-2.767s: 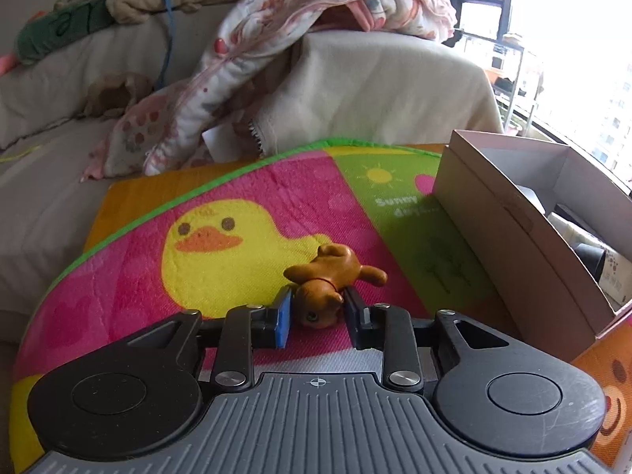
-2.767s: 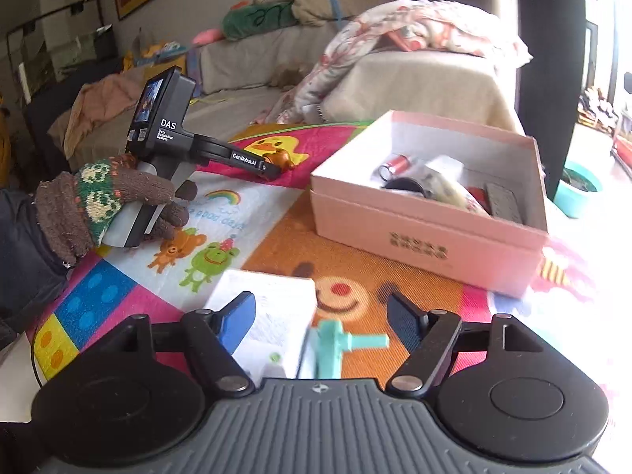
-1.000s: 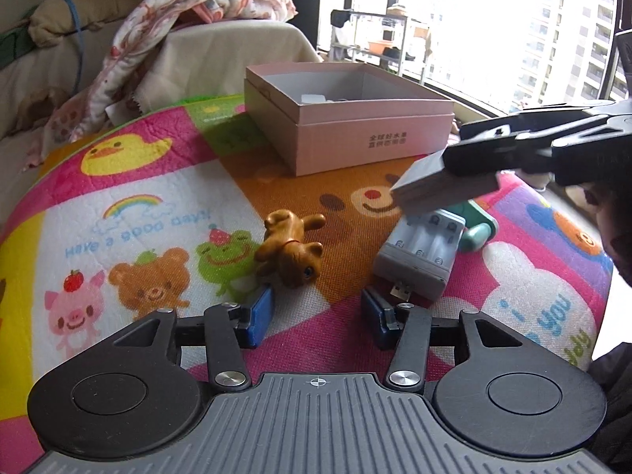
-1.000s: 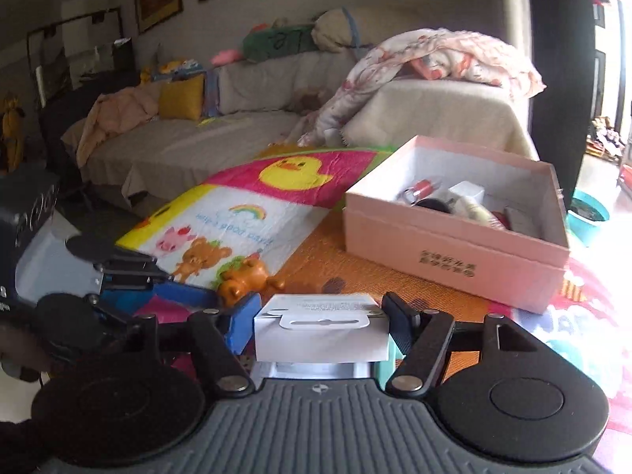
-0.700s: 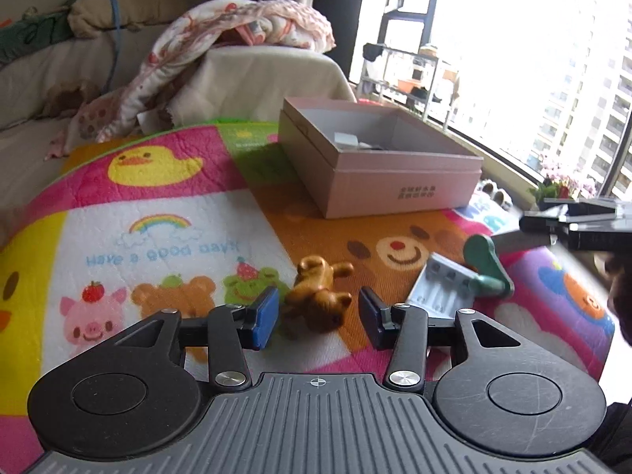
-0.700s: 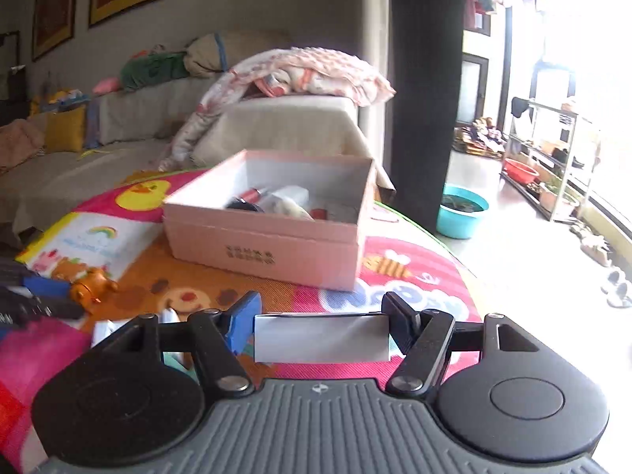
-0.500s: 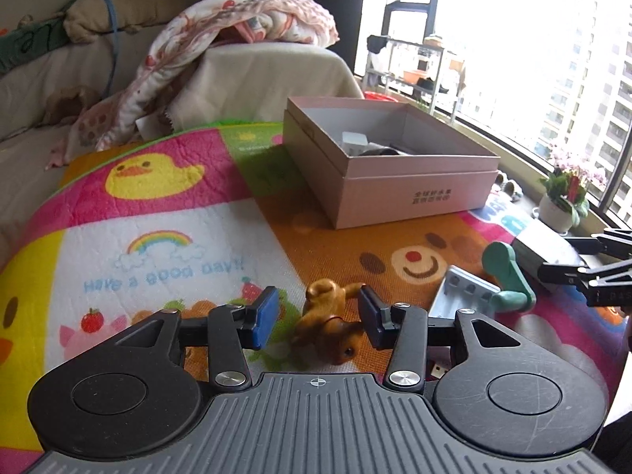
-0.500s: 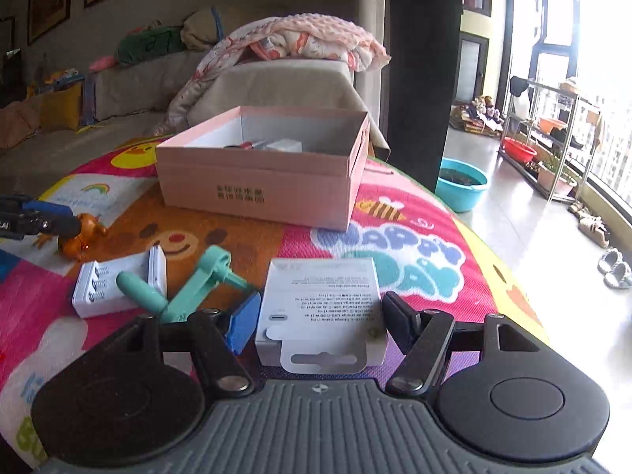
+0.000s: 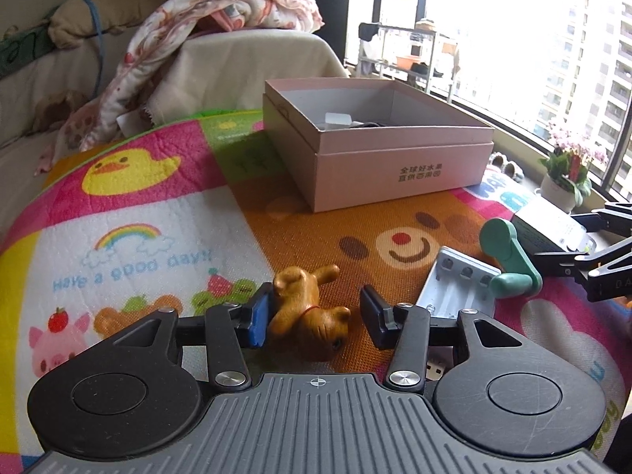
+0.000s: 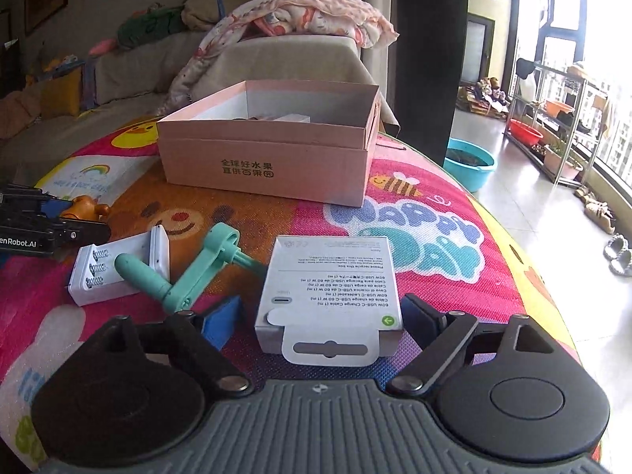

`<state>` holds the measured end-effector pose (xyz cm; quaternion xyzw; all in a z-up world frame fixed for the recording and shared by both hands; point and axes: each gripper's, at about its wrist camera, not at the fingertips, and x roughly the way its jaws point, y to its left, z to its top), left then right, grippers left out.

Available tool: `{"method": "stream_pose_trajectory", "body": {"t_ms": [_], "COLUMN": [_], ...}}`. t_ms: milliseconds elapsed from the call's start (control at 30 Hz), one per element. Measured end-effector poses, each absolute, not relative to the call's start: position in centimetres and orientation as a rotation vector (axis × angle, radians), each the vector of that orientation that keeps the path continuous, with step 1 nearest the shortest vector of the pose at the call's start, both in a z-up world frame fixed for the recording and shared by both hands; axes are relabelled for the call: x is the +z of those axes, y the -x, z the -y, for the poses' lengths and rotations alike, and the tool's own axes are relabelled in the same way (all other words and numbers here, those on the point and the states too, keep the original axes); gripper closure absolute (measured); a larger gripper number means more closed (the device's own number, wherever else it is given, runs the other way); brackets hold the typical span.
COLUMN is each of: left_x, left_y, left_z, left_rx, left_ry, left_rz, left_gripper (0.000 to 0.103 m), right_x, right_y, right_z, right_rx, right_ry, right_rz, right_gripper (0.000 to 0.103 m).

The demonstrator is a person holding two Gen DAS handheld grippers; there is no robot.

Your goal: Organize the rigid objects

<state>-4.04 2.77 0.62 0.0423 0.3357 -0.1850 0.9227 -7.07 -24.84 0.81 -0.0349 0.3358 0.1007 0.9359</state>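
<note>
A brown toy bear (image 9: 306,308) lies on the play mat between the fingers of my left gripper (image 9: 316,314), which is open; the blue left pad touches it, the right pad stands apart. My right gripper (image 10: 322,322) is open around a white cable box (image 10: 330,290) that lies flat on the mat. A white battery charger (image 10: 118,270) and a teal crank handle (image 10: 197,272) lie between the two grippers. The open pink box (image 10: 272,162) with several items inside stands further back.
The colourful play mat (image 9: 138,205) covers a rounded table. A sofa with a floral blanket (image 9: 221,27) is behind it. The table's right edge (image 10: 525,252) drops to the floor, where a blue basin (image 10: 470,162) stands.
My right gripper has opened and the white cable box now rests on the mat. The bear has slid deeper between my left fingers, which stay open.
</note>
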Motion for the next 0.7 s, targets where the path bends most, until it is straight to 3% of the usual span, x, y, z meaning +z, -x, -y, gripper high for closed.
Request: {"method": "stream_pose_trajectory", "body": {"t_ms": [67,167,233,467,600,633,667,700], "left_x": [0.7,0.6,0.7,1.3,4.4,5.8,7.5,9.3], "left_y": [4.0,4.3,4.9,7.6,7.6,7.2,6.7,6.0], "left_z": [-3.1,-3.2,-2.8,-1.6,-0.9,-0.5,-0.2,0.1], "left_rx": [-0.362,-0.362,-0.365,-0.453,-0.521,-0.535,-0.542,-0.548], "left_ry": [-0.07,-0.066,-0.1,-0.157,-0.12,-0.121,-0.124,-0.123], "left_rz": [-0.689,-0.679,-0.67,-0.655,-0.594,-0.56,-0.519,-0.471], "left_gripper": [0.06,0.061,0.061,0.061,0.063,0.074,0.101,0.098], "right_x": [0.9,1.0,1.2,2.2,5.7,7.1,8.7,10.4], "right_y": [6.4,5.4,5.3,7.6,8.7,8.6,8.4,8.1], "right_z": [24.7,24.6,24.2,23.9,24.7,25.0,25.2,25.3], "right_rx": [0.199,0.188,0.177,0.266,0.299,0.302,0.306,0.306], "right_ry": [0.065,0.053,0.084,0.127,0.071,0.054,0.04,0.031], "right_rz": [-0.7,-0.72,-0.724,-0.74,-0.656,-0.616,-0.57,-0.522], "right_gripper": [0.016,0.017,0.035,0.034,0.034,0.034,0.034,0.034]}}
